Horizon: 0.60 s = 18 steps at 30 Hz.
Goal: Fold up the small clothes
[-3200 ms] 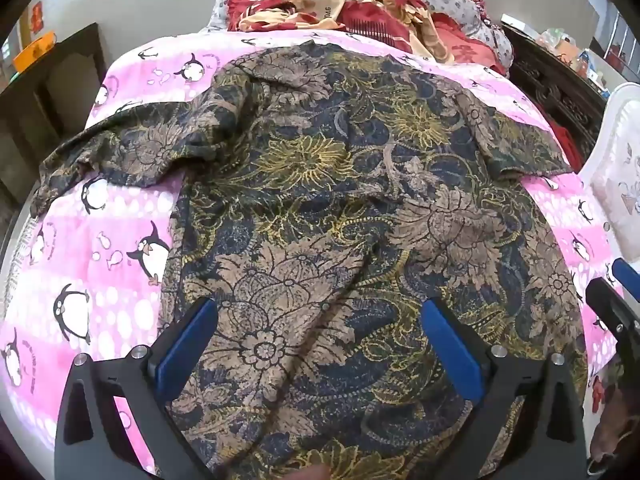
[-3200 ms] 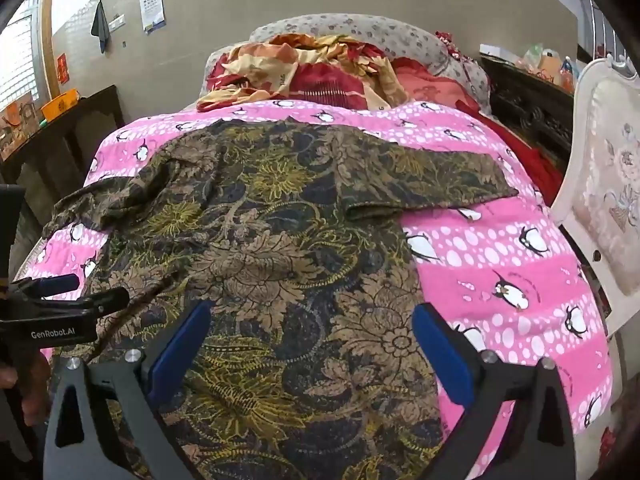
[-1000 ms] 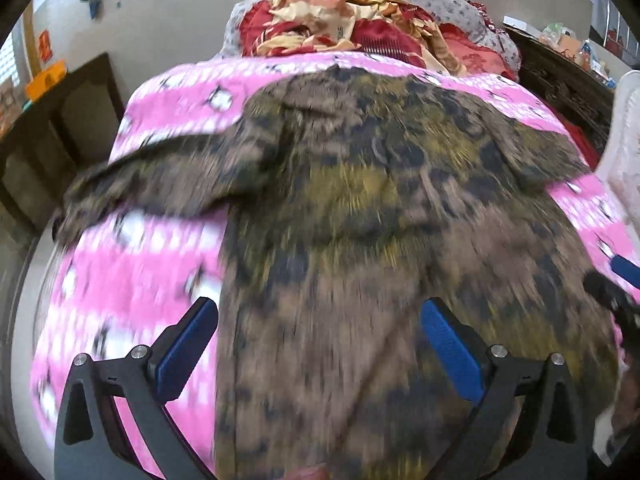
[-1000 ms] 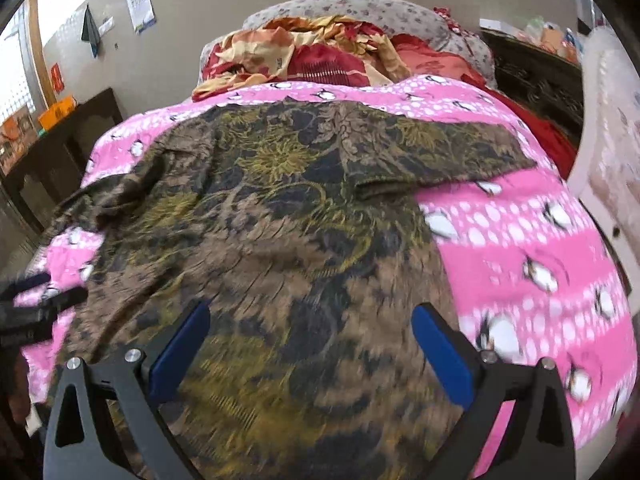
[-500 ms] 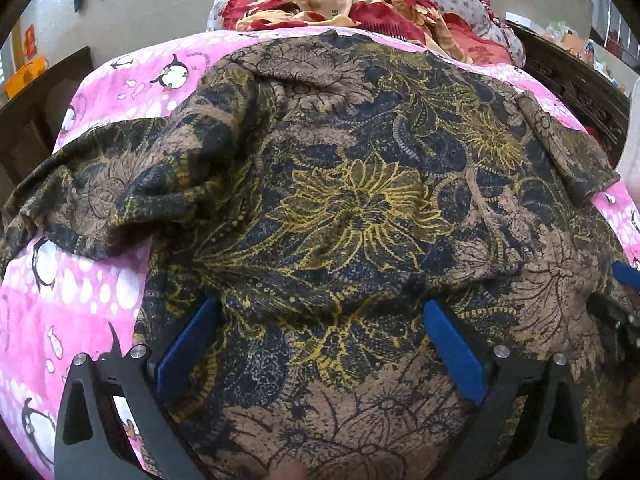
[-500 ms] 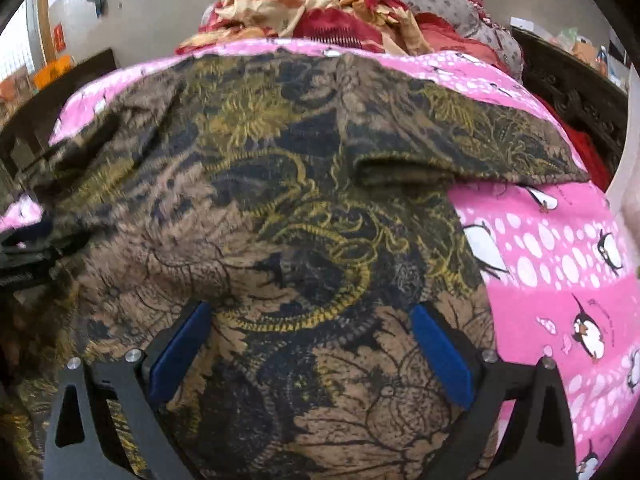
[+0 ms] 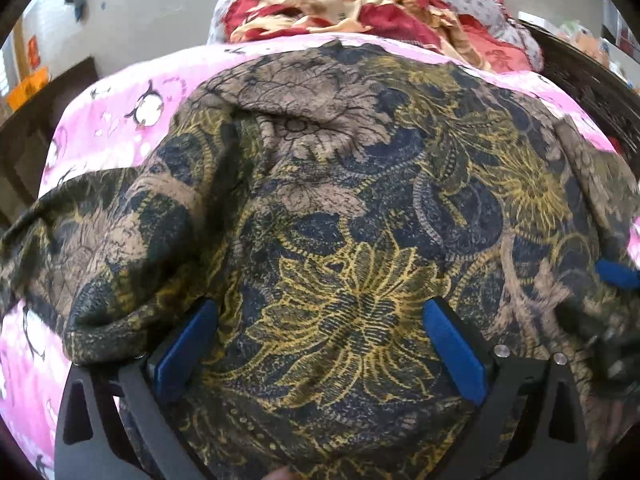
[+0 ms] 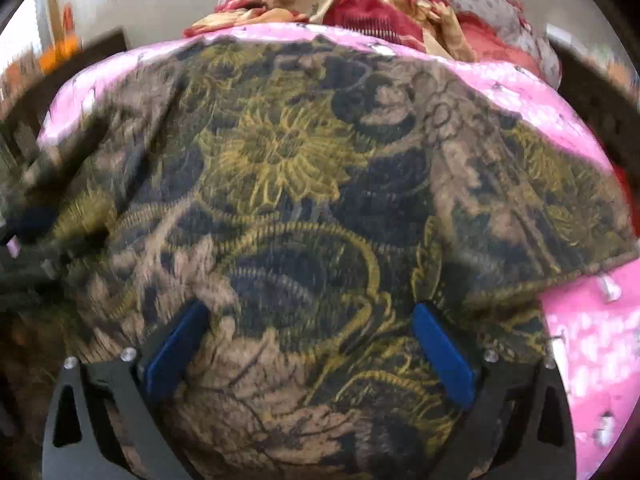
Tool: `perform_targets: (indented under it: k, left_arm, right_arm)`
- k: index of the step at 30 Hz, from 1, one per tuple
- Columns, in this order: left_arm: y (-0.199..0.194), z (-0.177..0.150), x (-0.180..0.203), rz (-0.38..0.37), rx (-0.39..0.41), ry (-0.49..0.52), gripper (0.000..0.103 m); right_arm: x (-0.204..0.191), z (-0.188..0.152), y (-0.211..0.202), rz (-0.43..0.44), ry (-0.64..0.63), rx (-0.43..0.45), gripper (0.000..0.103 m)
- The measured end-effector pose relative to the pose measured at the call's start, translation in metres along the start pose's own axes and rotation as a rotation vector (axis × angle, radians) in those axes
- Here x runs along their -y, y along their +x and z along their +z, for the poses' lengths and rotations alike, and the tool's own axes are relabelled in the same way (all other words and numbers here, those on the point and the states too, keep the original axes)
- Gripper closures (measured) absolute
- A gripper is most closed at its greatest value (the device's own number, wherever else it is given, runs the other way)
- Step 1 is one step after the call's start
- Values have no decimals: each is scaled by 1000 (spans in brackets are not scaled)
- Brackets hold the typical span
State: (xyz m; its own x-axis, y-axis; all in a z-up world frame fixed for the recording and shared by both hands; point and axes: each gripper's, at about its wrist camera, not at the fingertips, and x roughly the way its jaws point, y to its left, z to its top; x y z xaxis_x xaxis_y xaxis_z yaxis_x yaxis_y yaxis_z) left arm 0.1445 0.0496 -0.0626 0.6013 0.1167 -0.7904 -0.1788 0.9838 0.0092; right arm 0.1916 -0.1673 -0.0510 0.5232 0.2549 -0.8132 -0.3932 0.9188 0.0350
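dark floral batik shirt (image 7: 360,208), rumpled, spread on pink bedspread (image 7: 120,128)

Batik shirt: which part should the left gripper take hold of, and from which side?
The bunched sleeve fold of the shirt, approached from the left gripper's own left: it stands up in a ridge off the pink blanket, whereas the body lies flat.

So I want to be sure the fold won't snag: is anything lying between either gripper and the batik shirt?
Nothing visible does. The batik shirt fills the space right at the open left gripper, and the same cloth sits between the open fingers of the right gripper. Only the pink penguin blanket shows beside it. The right view is blurred.
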Motion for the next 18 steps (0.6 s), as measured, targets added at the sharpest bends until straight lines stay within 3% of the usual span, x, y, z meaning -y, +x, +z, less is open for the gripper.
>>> perform_targets:
  k: [5,18]
  left_arm:
    - [-1,-2,-6,-21,-4,-16,16]
    - [0,-1,-9,-21,-4,-16,16]
  right_arm:
    - [-13,-3,9,-45,-36,-5,0]
    - [-11,-6,12,-26,-21,-12,0]
